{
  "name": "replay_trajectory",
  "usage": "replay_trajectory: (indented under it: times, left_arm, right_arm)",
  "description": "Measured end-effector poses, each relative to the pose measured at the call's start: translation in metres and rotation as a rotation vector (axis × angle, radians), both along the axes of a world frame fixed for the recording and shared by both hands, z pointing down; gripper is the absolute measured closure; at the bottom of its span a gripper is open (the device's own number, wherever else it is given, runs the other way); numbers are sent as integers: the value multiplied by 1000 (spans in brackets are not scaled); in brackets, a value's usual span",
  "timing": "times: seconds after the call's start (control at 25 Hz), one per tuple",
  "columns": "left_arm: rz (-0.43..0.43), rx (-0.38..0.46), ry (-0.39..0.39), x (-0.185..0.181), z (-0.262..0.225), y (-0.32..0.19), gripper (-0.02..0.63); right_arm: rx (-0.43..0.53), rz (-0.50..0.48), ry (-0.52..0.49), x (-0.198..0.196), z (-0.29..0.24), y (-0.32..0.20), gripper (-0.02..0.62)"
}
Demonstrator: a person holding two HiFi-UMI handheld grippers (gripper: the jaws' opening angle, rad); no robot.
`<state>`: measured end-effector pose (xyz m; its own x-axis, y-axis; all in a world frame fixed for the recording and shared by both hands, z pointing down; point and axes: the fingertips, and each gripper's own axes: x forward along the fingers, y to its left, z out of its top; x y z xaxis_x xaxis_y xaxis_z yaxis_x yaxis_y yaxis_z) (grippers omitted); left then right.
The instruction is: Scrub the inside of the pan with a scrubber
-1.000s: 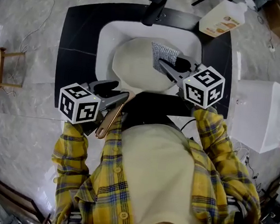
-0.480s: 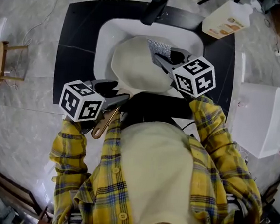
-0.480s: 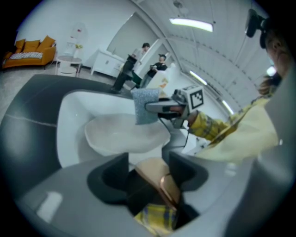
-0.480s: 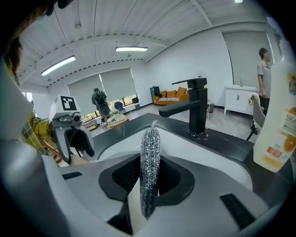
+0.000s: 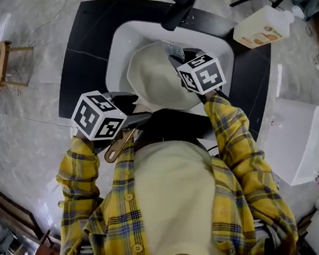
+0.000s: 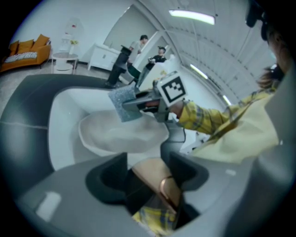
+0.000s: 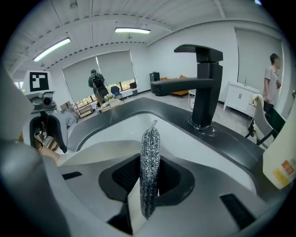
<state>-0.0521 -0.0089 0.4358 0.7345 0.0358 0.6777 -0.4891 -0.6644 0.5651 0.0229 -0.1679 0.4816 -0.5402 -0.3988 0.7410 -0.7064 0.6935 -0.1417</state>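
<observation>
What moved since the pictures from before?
The right gripper, shut on the scrubber, moved forward over the pan toward the tap. The jaws of the left gripper have just been opening, with the pan handle between them. The pan stayed in the sink.

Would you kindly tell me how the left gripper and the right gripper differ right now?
The left gripper has just been opening its jaws, with the pan handle lying between them; the right gripper is clamped on the scrubber. The left gripper sits by the near rim of the sink; the right gripper reaches over the pan. Both carry a marker cube.
</observation>
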Motion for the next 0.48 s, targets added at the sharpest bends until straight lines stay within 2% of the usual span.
replay_trajectory:
  times: [0.48]
  left_arm:
    - [1,9,-9,2,-1,2,324]
  right_arm:
    - [-68,-23,214,-10,61,-26,508]
